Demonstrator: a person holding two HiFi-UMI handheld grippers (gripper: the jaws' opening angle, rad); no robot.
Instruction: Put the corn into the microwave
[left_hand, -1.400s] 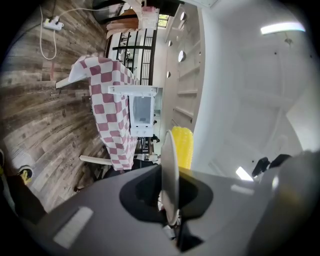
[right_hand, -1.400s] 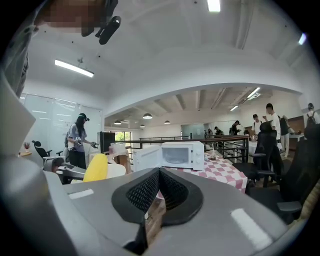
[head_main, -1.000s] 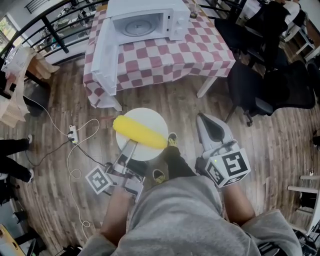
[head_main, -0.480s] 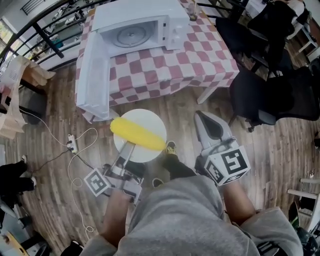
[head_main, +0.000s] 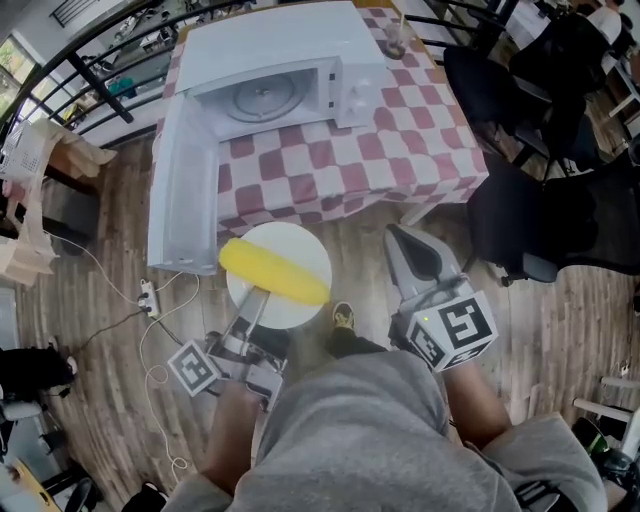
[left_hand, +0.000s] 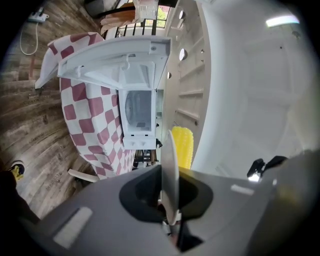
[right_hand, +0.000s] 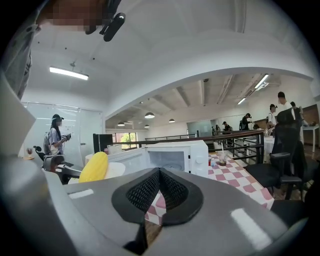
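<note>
A yellow corn cob (head_main: 275, 270) lies on a round white plate (head_main: 300, 240). My left gripper (head_main: 258, 305) is shut on the plate's near rim and holds it level just in front of the table. The white microwave (head_main: 270, 60) stands on the table, its door (head_main: 185, 190) swung wide to the left and its cavity (head_main: 265, 95) showing the turntable. In the left gripper view the plate (left_hand: 171, 155) runs edge-on into my gripper (left_hand: 170, 210), with the corn (left_hand: 182, 145) behind it. My right gripper (head_main: 418, 258) is shut with nothing in it, to the right of the plate; its own view shows the corn (right_hand: 94, 167) and the microwave (right_hand: 175, 157).
The table wears a red and white checked cloth (head_main: 400, 130) with a cup (head_main: 395, 45) at its far side. Black chairs (head_main: 540, 210) stand to the right. A power strip with cable (head_main: 148, 295) lies on the wooden floor at the left. A black railing runs behind.
Both grippers have moved toward the table. The microwave and its open door now look larger and nearer. The plate with the corn now sits close to the table's edge.
</note>
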